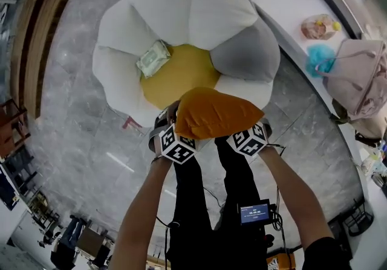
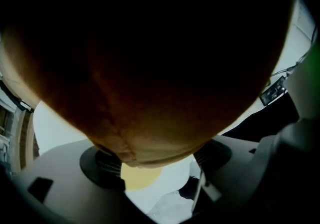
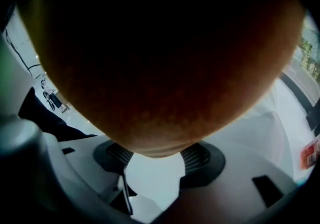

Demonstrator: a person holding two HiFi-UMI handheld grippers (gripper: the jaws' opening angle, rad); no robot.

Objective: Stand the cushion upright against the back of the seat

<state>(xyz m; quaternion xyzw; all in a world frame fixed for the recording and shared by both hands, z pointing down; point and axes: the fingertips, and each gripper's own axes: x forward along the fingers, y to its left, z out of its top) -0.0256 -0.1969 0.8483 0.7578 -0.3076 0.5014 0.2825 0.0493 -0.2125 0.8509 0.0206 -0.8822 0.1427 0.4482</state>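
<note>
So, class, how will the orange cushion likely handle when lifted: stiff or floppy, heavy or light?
Probably soft: the cushion puckers where the left gripper and right gripper pinch its edge. Likely light, since two edge pinches hold it up. Stood upright, it may slump without the seat back behind it.

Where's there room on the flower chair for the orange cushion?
The yellow seat is bare in its middle and right side, bordered by the gray petal and white back petals. A pale packet crowds its left edge. The left gripper and right gripper hold the orange cushion.
</note>
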